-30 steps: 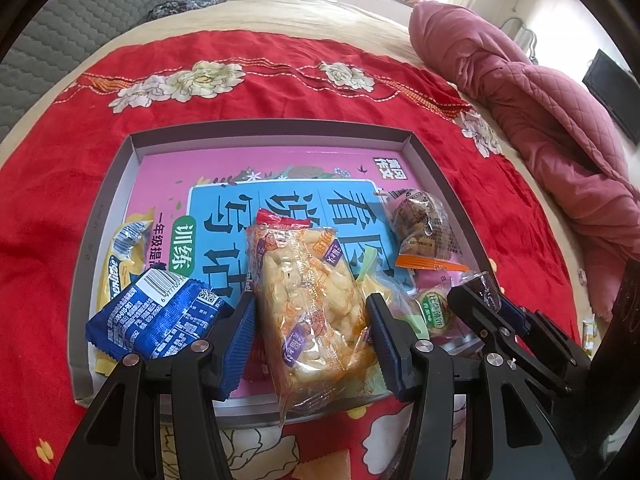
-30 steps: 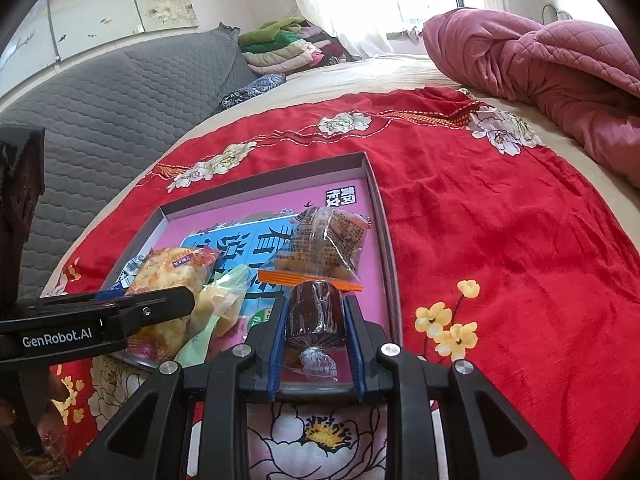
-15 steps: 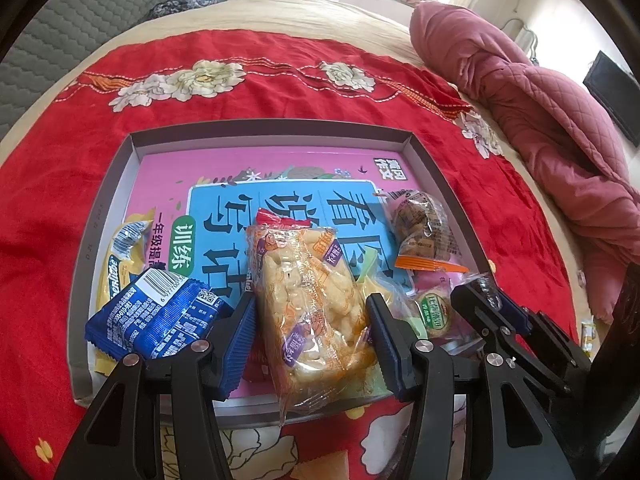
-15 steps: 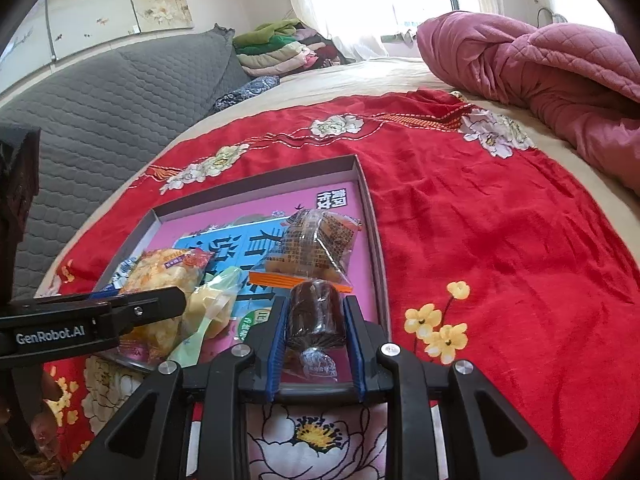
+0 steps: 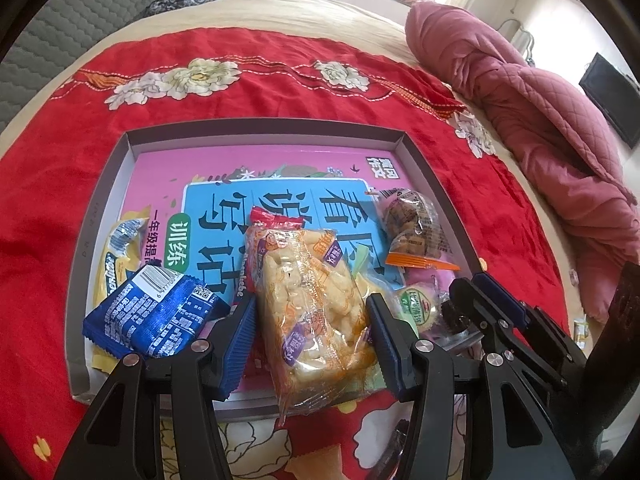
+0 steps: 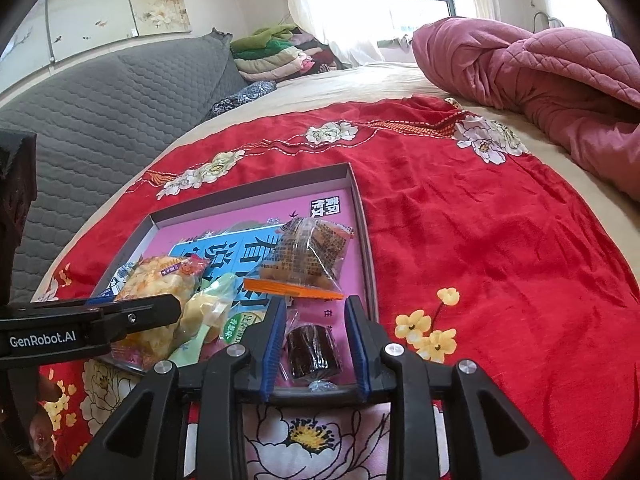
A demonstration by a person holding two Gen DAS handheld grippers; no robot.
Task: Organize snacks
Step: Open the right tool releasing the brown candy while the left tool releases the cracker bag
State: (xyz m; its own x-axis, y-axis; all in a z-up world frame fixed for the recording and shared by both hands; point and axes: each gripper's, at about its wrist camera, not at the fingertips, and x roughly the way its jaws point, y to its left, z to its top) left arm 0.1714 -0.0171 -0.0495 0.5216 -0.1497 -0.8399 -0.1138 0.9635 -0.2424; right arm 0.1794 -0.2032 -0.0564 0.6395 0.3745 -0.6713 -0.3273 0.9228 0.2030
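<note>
A grey tray (image 5: 260,126) with a pink and blue book in it lies on the red flowered cloth. My left gripper (image 5: 311,304) is shut on a clear packet of pale rice crackers (image 5: 308,300) at the tray's near edge. A blue packet (image 5: 152,320) and a yellow one (image 5: 116,256) lie to its left. My right gripper (image 6: 316,304) is opening at the tray's (image 6: 364,240) near right corner. A dark brown wrapped snack (image 6: 312,348) lies between its fingers, with gaps to both pads. A clear bag of brown cakes (image 6: 308,256) lies just beyond.
A green-labelled packet (image 5: 416,308) lies between the two grippers. A pink quilt (image 6: 540,64) is heaped at the right, a grey padded headboard (image 6: 100,100) stands at the left, and folded clothes (image 6: 280,56) are stacked at the back. Red cloth (image 6: 480,240) spreads right of the tray.
The right jaws have spread off the dark brown snack, which now rests in the tray. The left gripper and its cracker packet have not moved.
</note>
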